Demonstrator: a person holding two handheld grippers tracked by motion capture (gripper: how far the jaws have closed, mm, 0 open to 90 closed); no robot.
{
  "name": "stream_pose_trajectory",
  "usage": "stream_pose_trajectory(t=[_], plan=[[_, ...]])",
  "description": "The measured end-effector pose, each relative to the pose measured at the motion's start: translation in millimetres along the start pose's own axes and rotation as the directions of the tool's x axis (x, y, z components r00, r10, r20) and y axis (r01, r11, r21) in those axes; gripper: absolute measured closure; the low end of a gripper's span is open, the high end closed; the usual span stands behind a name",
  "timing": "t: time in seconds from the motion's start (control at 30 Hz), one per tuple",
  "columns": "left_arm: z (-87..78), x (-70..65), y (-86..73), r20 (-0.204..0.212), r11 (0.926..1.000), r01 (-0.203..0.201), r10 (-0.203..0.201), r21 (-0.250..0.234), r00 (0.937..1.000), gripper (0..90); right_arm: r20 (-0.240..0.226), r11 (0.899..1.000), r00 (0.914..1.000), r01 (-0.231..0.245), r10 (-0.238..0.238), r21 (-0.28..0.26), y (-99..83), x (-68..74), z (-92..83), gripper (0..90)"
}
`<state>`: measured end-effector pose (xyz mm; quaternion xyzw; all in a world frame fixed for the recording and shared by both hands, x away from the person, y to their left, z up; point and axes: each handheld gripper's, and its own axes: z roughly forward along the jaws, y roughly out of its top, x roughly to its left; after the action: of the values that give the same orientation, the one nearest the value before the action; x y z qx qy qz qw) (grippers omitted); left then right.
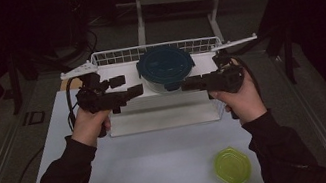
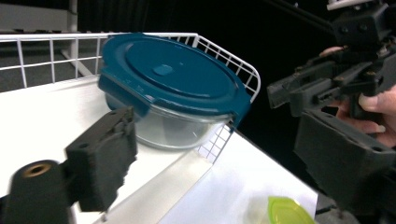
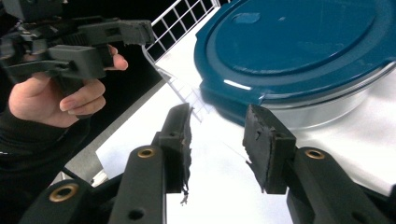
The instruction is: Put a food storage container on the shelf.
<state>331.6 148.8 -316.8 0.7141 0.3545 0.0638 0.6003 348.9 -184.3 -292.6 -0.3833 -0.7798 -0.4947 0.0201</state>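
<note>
High view: I see a round glass container (image 1: pixel 166 73) with a dark blue clip lid (image 1: pixel 165 65) sitting in a white wire basket (image 1: pixel 109 57) at the far side of the white surface (image 1: pixel 154 169). I cannot tell its contents. My left tongs (image 1: pixel 138 90) and right tongs (image 1: pixel 185 86) flank it, both open. A small yellow-green container (image 1: pixel 232 165) sits near my right sleeve.

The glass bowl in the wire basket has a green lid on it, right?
No. The lid on the glass bowl in the wire basket is dark blue, as the left gripper view shows. The green lid lies alone on the table.
</note>
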Motion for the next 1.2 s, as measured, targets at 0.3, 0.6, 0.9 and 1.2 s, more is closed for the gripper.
stream_pose_trajectory(t=[0.3,0.6,0.9,1.2], plan=[[-10.0,-19.2,-25.4,-0.029,0.9969,-0.078,0.079,0.008,0.9965,0.4,0.004,1.0,0.9998,0.02,-0.02,0.019,-12.7,6.5,11.3,83.1],[-19.0,-26.3,-59.7,-0.038,0.9944,-0.103,0.104,0.025,0.9939,0.4,0.04,0.999,0.9988,0.027,-0.029,0.03,-13.9,7.5,22.1,89.7],[-22.7,-31.1,-88.5,-0.054,0.9918,-0.121,0.123,0.042,0.9909,0.4,0.074,0.999,0.9972,0.007,-0.01,0.038,-9.8,-1.6,33.5,89.7],[-25.8,-29.6,-107.4,-0.063,0.993,-0.11,0.113,0.042,0.9916,0.4,0.092,0.999,0.9957,-0.009,0.006,0.038,-4.3,-8.1,43.2,89.7]])
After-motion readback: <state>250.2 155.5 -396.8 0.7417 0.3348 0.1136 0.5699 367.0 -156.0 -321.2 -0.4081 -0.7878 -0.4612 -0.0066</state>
